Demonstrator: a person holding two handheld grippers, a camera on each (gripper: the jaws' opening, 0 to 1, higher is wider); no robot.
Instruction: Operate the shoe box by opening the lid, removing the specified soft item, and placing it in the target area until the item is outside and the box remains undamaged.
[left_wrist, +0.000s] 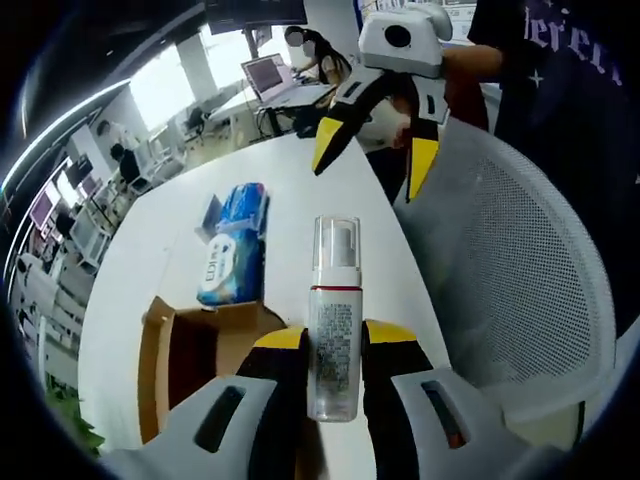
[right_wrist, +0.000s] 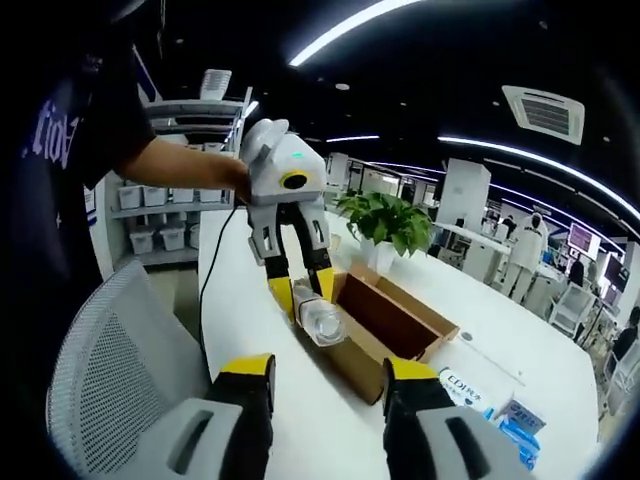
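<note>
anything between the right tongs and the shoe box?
Bare white table only, seen in the right gripper view. The right tongs are open and empty; the shoe box sits just ahead.

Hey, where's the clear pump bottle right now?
The clear pump bottle is clamped in the left gripper, held above the white table beside the open cardboard box, near the blue wipes pack.

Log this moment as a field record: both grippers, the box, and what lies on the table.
left gripper: shut on clear pump bottle, beside the box
right gripper: open, holding nothing, above the table
shoe box: brown cardboard, open on white table
wipes pack: blue, lying on the table beyond the box
chair: white mesh, at the table edge
plant: green, behind the box
</note>
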